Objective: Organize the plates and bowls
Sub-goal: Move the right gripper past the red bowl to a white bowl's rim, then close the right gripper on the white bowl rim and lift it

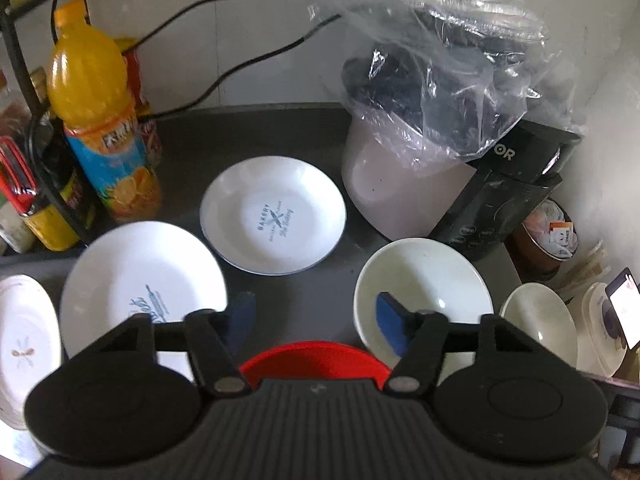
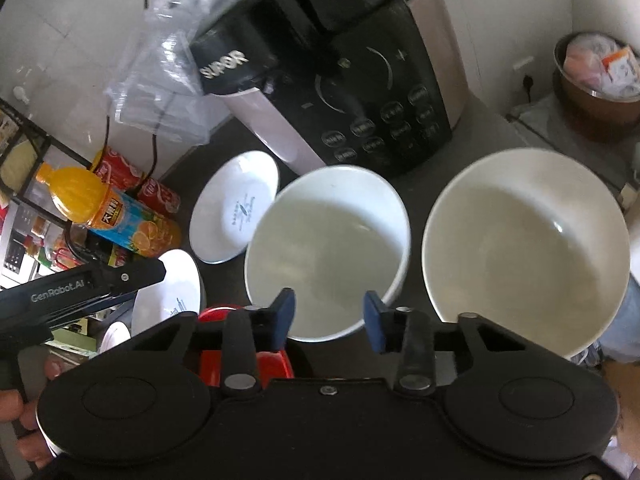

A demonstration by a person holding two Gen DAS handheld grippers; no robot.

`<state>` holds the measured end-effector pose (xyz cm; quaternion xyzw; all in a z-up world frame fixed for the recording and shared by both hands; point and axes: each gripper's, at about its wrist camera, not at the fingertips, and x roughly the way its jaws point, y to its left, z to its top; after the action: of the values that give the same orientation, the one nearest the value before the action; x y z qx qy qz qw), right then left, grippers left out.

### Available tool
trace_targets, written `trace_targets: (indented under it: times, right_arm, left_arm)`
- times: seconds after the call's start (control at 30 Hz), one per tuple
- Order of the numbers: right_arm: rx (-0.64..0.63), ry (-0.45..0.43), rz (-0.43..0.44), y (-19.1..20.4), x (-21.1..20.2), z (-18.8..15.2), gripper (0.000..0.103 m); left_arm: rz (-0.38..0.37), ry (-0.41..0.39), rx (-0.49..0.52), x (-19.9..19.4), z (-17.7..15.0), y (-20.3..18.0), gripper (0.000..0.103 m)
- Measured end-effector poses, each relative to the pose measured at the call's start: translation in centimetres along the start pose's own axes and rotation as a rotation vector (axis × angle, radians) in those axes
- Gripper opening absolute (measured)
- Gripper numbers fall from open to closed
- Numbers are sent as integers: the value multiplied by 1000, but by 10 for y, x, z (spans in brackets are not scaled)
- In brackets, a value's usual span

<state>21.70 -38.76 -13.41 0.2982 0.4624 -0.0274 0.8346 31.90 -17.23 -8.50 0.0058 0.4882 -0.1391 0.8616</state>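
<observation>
In the left wrist view my left gripper [image 1: 316, 320] is open and empty above the dark counter [image 1: 304, 304], between a white printed plate [image 1: 140, 280] on its left and a cream bowl [image 1: 424, 284] on its right. A second printed plate [image 1: 273, 214] lies farther back. A red dish [image 1: 316, 360] sits just under the fingers. In the right wrist view my right gripper [image 2: 330, 312] is open and empty over the near rim of a cream bowl [image 2: 328, 248]. A larger cream bowl [image 2: 528, 248] stands to its right. Both printed plates [image 2: 234, 204] [image 2: 168, 292] lie at the left.
A black and white cooker [image 2: 360, 92] under a plastic bag [image 1: 452, 80] stands at the back. An orange juice bottle [image 1: 100, 116] and cans stand by a black wire rack at the left. More dishes [image 1: 24, 340] [image 1: 540, 328] lie at both sides. The left gripper's body [image 2: 80, 292] shows at the left.
</observation>
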Motion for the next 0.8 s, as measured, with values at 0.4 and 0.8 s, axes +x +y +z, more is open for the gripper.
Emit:
trace_targets:
  times: [0.4,0.8]
  right_arm:
    - [100,77,8,-29,22,12,35]
    - [68,113,-54,-25,45,16,34]
  left_arm:
    - [1,103,-58,52,6,-19,40]
    - [-6,193,-65,98,1,-34,26]
